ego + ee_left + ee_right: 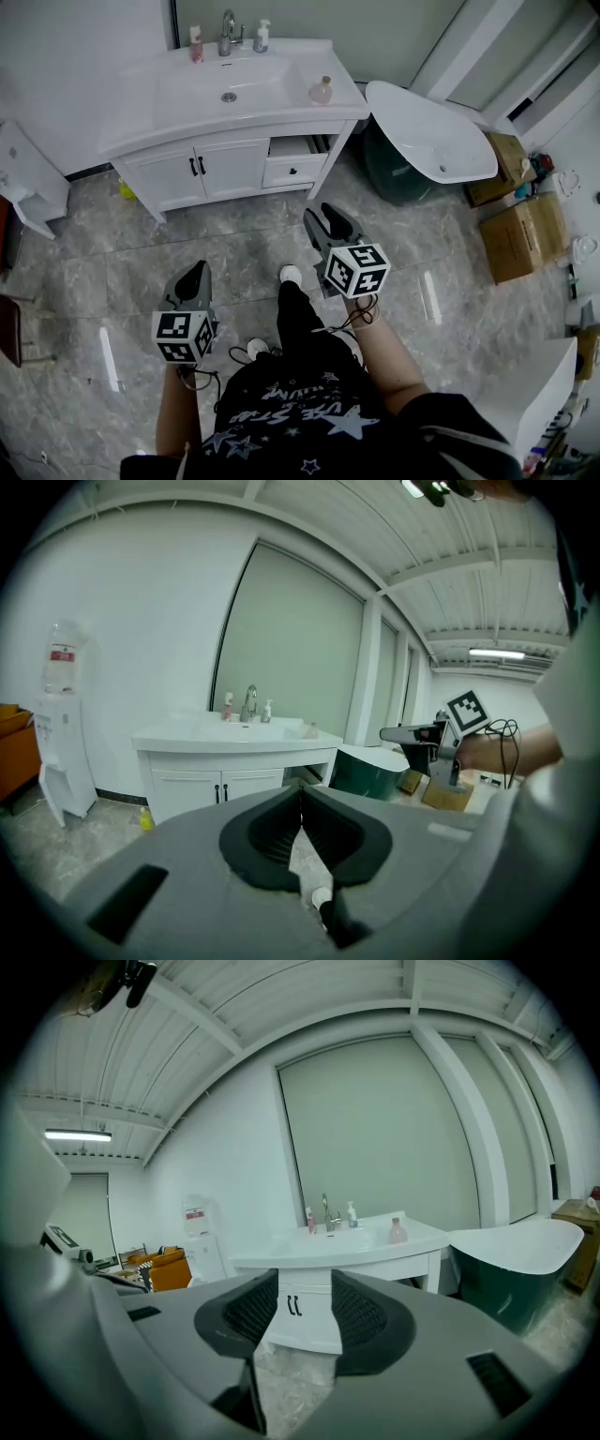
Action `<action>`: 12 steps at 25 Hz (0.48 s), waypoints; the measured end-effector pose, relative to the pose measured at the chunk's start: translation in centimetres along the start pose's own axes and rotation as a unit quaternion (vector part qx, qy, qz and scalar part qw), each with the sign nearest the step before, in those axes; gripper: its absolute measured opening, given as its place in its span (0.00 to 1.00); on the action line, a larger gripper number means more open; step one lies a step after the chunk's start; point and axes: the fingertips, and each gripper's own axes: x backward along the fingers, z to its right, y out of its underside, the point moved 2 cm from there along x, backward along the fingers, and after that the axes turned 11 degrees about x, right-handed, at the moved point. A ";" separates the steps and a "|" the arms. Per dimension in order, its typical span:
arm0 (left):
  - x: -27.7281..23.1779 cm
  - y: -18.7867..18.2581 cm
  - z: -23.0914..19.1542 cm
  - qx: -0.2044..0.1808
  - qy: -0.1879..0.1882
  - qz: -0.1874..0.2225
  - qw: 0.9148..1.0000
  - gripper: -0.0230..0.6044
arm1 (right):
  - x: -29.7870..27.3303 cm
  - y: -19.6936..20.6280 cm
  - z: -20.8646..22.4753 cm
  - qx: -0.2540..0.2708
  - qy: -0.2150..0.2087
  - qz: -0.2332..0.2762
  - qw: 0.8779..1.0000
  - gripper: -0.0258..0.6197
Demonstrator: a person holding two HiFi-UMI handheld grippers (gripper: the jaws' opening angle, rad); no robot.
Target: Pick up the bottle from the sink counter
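The white sink counter (169, 117) stands far ahead of both grippers. Three bottles stand on it: a pink one (195, 44) and a white pump bottle (262, 36) either side of the faucet (228, 33), and a round pinkish bottle (322, 91) near the right edge. The round bottle (397, 1231) also shows in the right gripper view. My left gripper (195, 272) is low over the floor, its jaws shut with nothing in them (301, 789). My right gripper (326, 214) is held higher and further forward, open and empty (295, 1283), pointing at the cabinet.
A dark green bathtub (431, 141) stands right of the counter, with cardboard boxes (525, 234) beyond it. One cabinet drawer (295, 159) is pulled open. A white water dispenser (23, 178) is at the left. The person's shoe (291, 275) is on the marble floor between the grippers.
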 end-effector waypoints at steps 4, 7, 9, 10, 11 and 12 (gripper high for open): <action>-1.2 -0.2 -0.9 0.007 -0.015 -0.002 1.000 0.07 | -2.7 0.1 1.8 -0.015 0.001 -0.002 1.000 0.50; -2.9 -0.8 -2.0 0.012 -0.029 -0.006 0.999 0.07 | -5.5 0.2 3.7 -0.031 0.005 -0.002 0.999 0.58; -4.7 -1.6 -2.5 0.012 -0.035 -0.007 0.999 0.07 | -7.5 0.0 5.1 -0.037 0.005 0.000 0.999 0.59; -5.7 -2.2 -2.7 0.010 -0.037 -0.008 0.999 0.07 | -8.6 -0.2 5.9 -0.038 0.005 0.001 0.999 0.59; -6.8 -2.8 -2.9 0.007 -0.039 -0.008 0.999 0.07 | -9.7 -0.4 6.7 -0.038 0.004 0.002 0.999 0.59; -8.0 -3.5 -3.2 0.004 -0.041 -0.008 0.999 0.07 | -10.8 -0.7 7.5 -0.037 0.001 0.002 0.999 0.59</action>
